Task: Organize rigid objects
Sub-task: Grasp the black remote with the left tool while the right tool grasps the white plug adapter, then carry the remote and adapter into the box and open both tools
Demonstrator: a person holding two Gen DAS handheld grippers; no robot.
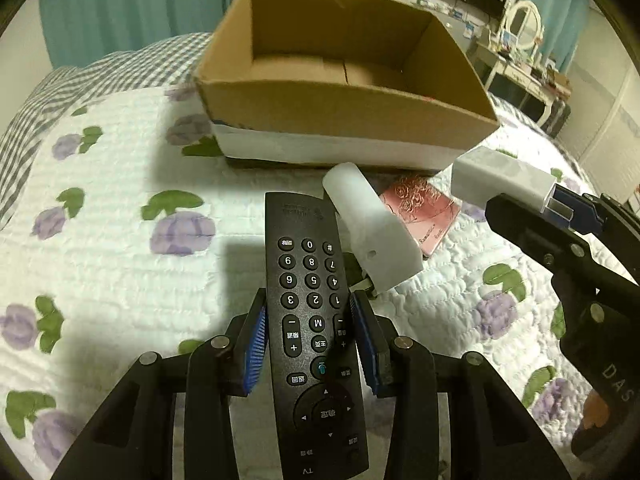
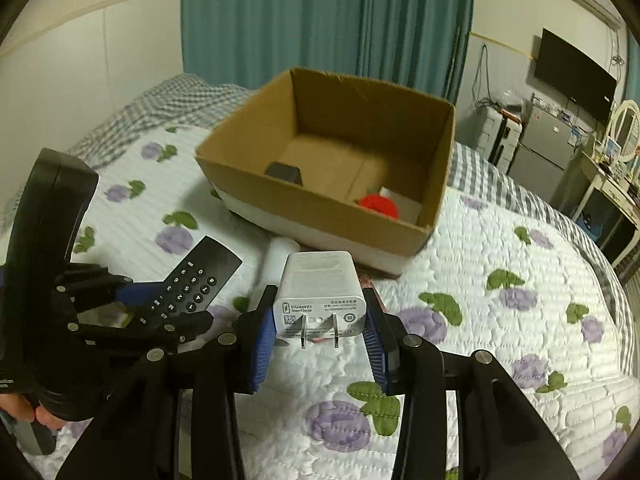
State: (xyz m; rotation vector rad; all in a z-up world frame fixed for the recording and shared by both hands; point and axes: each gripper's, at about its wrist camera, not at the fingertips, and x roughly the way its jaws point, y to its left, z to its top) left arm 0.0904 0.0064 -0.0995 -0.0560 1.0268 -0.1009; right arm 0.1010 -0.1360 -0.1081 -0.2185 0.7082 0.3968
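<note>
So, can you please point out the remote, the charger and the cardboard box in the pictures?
remote [image 1: 310, 320], left wrist view, on its number keypad.
charger [image 2: 320, 292], right wrist view, on its white top face.
cardboard box [image 2: 316, 216], right wrist view, on its brown near wall.

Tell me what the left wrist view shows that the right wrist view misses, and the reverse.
Only the left wrist view shows the pink patterned card on the quilt, beside the white object that lies by the remote.

Only the right wrist view shows the box's contents: a red item and a dark item. It also shows the charger's prongs.

Both show the cardboard box, the left claw shut on the remote, and the right claw shut on the charger.
</note>
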